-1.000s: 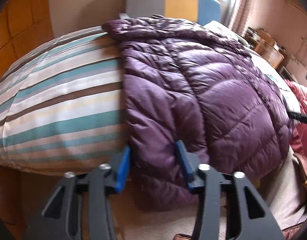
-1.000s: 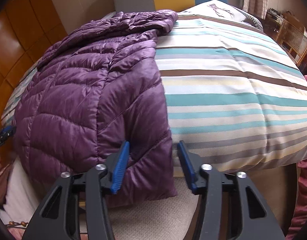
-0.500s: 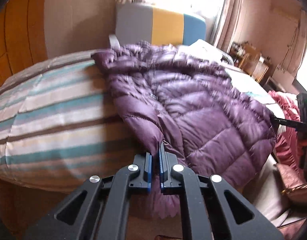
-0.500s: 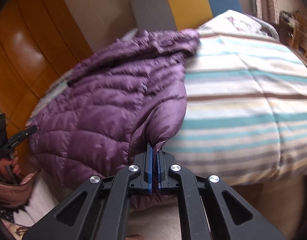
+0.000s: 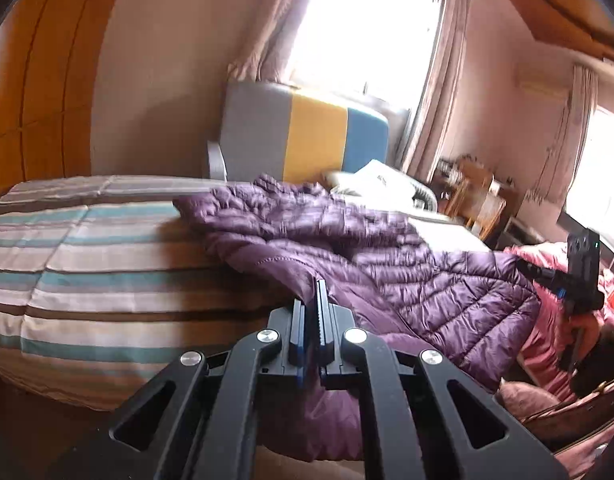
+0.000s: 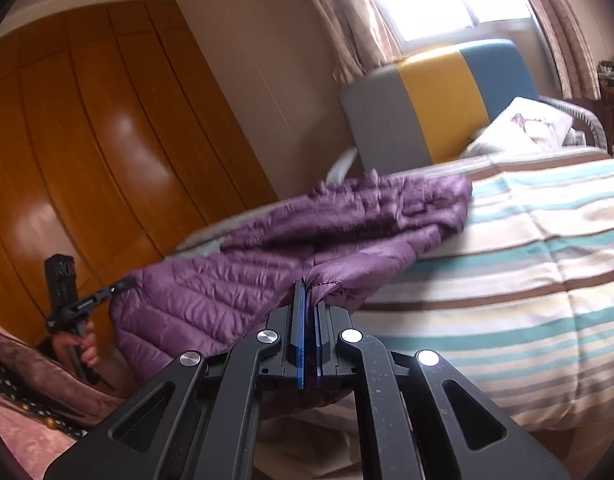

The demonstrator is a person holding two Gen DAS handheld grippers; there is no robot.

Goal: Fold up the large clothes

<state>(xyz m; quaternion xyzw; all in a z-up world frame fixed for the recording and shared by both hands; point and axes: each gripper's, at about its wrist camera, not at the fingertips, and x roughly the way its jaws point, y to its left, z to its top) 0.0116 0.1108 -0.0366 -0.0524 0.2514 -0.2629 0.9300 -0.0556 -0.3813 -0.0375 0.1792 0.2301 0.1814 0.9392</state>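
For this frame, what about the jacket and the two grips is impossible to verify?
- Left wrist view: purple down jacket hem under the left gripper, hidden by its fingers.
- Right wrist view: cloth pinched by the right gripper is hidden; far collar motion-blurred.
- Both views: jacket's underside, hidden against the striped duvet.

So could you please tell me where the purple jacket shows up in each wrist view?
Left wrist: the jacket runs from centre to lower right, its hem in the left gripper.
Right wrist: the jacket runs from centre to lower left, its hem in the right gripper.
Shared landmark: the headboard, grey, yellow and blue.
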